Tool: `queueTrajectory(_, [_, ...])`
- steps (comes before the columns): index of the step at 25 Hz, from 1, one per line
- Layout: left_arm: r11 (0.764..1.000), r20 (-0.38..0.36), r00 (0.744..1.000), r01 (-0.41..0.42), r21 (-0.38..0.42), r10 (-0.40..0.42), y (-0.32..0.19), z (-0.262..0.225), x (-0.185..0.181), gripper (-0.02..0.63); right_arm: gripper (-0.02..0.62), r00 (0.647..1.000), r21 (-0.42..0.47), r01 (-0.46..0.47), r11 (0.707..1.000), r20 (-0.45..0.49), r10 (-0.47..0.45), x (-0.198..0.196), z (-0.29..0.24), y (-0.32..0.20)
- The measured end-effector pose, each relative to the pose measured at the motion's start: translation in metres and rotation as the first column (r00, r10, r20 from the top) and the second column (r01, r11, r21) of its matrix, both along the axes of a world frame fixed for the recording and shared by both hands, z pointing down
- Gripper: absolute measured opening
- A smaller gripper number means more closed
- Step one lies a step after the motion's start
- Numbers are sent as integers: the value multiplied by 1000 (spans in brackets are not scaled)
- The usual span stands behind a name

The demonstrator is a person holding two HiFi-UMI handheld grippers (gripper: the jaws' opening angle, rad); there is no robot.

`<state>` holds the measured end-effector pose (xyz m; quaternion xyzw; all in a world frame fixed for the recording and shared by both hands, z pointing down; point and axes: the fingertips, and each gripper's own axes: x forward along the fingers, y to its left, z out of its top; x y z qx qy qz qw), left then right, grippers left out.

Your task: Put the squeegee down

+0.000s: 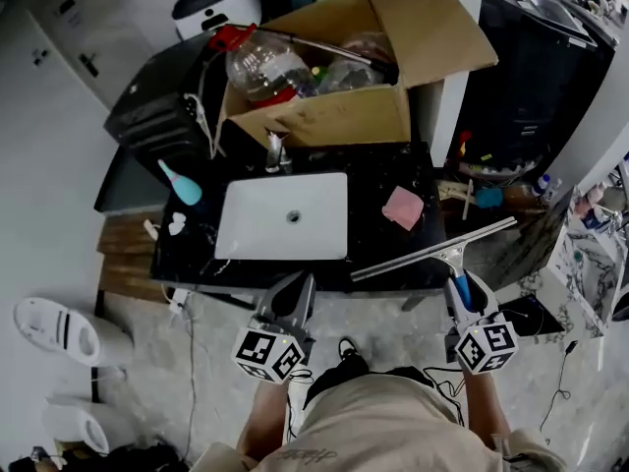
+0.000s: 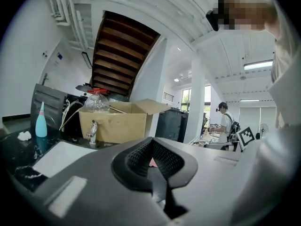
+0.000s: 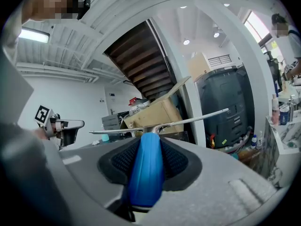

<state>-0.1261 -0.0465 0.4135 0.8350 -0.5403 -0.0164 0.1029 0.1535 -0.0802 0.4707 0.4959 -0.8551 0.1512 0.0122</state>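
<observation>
The squeegee (image 1: 432, 249) has a long metal blade and a blue handle (image 3: 146, 171). My right gripper (image 1: 462, 293) is shut on that handle and holds it just off the counter's front right corner, with the blade (image 3: 160, 125) crosswise over the black counter (image 1: 378, 239). My left gripper (image 1: 292, 301) hangs at the counter's front edge, below the white sink (image 1: 285, 214). Its jaws are closed together with nothing between the pads (image 2: 153, 161).
A pink sponge (image 1: 403, 207) lies on the counter right of the sink. A faucet (image 1: 276, 152) stands behind the sink, a teal bottle (image 1: 181, 185) at the left, an open cardboard box (image 1: 339, 77) with a big jar at the back. A cluttered shelf (image 1: 491, 195) is on the right.
</observation>
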Motion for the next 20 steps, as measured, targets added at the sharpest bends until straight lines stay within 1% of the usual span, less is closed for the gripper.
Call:
queueTrajectory(2, [1000,-10,1000,-17,8,17,-16,1,-13,14,132,1000,17,-18,1000,-3,18,-13,-9,-16])
queueTrajectory(5, [999,-19,999,-46,-2,46,-34,6,-32,14,132,999,47,-47,998,-14,48,-29,-19,-32])
queueTrajectory(9, [997,-14,997,-76,-17,76,-55,12,-55,14,132,994,59,-94,994,-46,97,-39,-23,-46])
queueTrajectory(15, [996,-36,996,-82,-27,81,-82,23,-71,14,132,990,14,-107,994,-87,108,-50,-9,-63])
queueTrajectory(20, [993,-48,994,-97,-69,93,-98,32,-65,14,132,994,-53,-82,995,-81,77,-65,11,-82])
